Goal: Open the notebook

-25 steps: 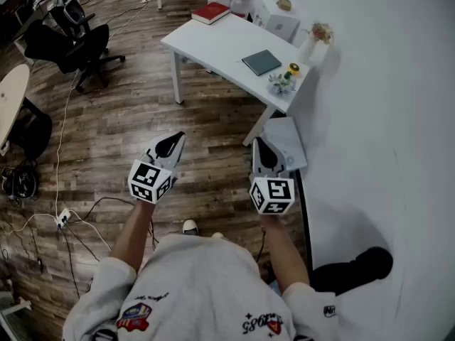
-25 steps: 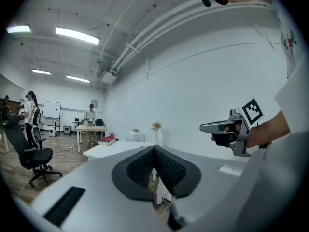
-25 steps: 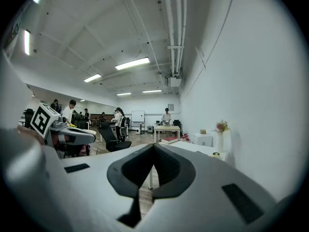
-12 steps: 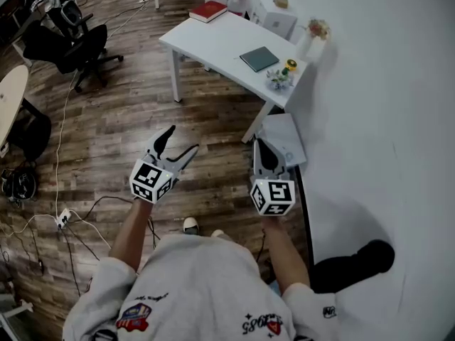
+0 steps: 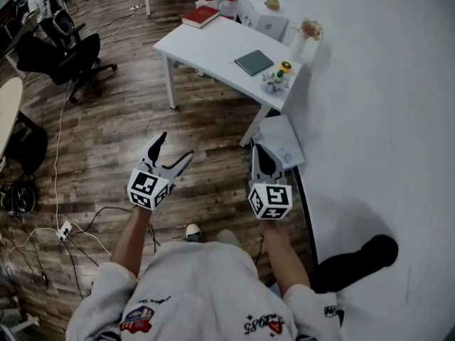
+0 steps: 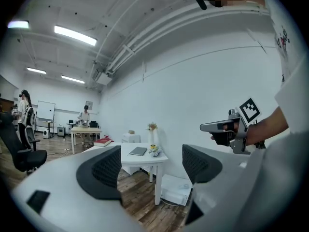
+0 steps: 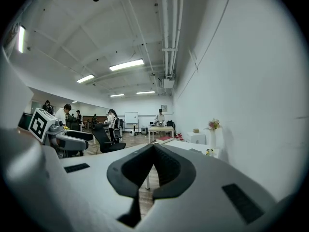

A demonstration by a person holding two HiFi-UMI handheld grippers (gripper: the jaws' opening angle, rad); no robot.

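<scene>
Wooden floor (image 5: 121, 119) underfoot, notebook (image 5: 254, 62) well ahead on the tabletop (image 5: 206, 45): left gripper (image 5: 176, 146) has just sprung its fingers (image 6: 104, 170) wide on nothing, right gripper (image 5: 260, 149) pinched together, empty, so the approach looks next.

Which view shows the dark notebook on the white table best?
The head view: it looks down on the closed notebook, so the whole cover shows. The left gripper view shows it small and nearly edge-on. In the right gripper view it is too small to make out.

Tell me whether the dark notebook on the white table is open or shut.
Shut: the notebook lies flat on the white table, showing only its dark cover, no pages visible.
</scene>
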